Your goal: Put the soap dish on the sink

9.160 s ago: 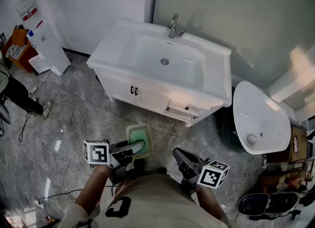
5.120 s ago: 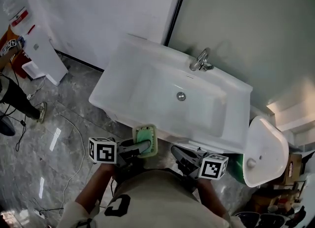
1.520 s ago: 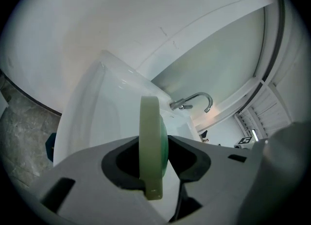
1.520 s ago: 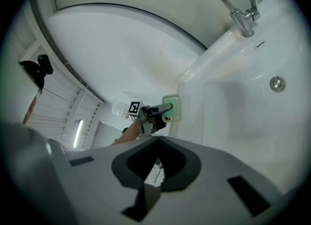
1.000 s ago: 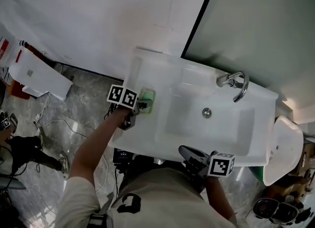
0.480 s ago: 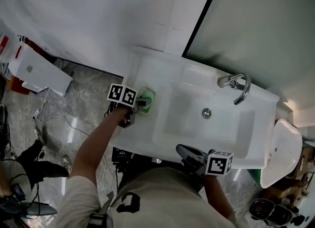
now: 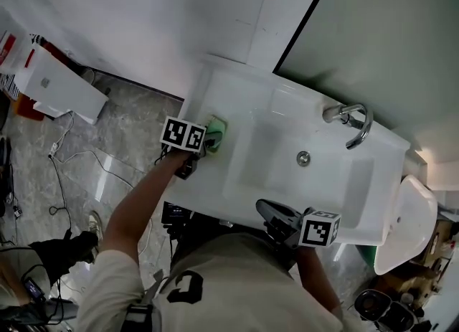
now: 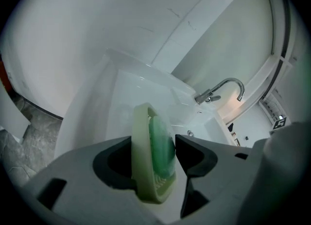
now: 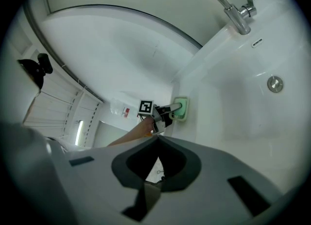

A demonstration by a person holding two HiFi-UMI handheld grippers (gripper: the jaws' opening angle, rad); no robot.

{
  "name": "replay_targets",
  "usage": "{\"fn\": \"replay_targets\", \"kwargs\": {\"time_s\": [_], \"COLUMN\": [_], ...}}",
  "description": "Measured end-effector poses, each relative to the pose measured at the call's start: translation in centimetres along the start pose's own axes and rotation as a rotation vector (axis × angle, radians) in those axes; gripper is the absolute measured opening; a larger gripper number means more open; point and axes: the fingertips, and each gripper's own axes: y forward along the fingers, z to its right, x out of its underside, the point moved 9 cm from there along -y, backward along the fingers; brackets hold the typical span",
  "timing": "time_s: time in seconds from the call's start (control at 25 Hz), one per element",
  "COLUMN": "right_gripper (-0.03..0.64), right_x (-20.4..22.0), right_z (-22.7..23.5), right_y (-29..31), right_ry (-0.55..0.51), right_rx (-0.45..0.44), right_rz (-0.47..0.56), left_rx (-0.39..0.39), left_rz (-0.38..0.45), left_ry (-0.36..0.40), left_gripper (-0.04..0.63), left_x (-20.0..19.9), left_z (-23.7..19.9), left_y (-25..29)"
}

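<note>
The soap dish [image 7: 218,134], cream with a green soap [image 8: 161,142] in it, lies on the left ledge of the white sink [image 7: 337,217]. My left gripper [image 7: 208,141] reaches it from the left. In the left gripper view the soap dish [image 8: 144,170] sits between the jaws of the left gripper [image 8: 154,155], which are opening, and the pads no longer press on it. My right gripper [image 7: 267,211] hangs at the sink's front edge, shut and empty. In the right gripper view the right gripper [image 9: 156,144] looks across the basin to the soap dish [image 9: 181,108].
A chrome faucet [image 7: 352,120] stands at the back of the basin, with the drain [image 7: 304,157] in the middle. A toilet [image 7: 401,224] is at the right. A white unit [image 7: 54,87] and cables [image 7: 64,173] sit on the floor at the left.
The dish came up from in front of the cabinet to the sink's left ledge. Over the last second the left gripper has stayed there and its hold on the dish has loosened.
</note>
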Motion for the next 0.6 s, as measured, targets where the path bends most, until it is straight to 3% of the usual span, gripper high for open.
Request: {"fn": "replay_targets", "kwargs": {"time_s": [0.32, 0.6], "right_gripper": [0.009, 0.009], "right_x": [0.32, 0.31], "right_z": [0.09, -0.19], "right_y": [0.17, -0.05], "right_ry": [-0.005, -0.009], "right_rx": [-0.011, -0.007], "right_rz": [-0.017, -0.013], "left_rx": [-0.168, -0.207], "left_rz": [0.042, 0.022], "left_ry": [0.142, 0.203], "left_gripper": [0.31, 0.304], "left_x": [0.12, 0.41], "left_z": [-0.28, 0.12], "left_y": [-0.99, -0.62]}}
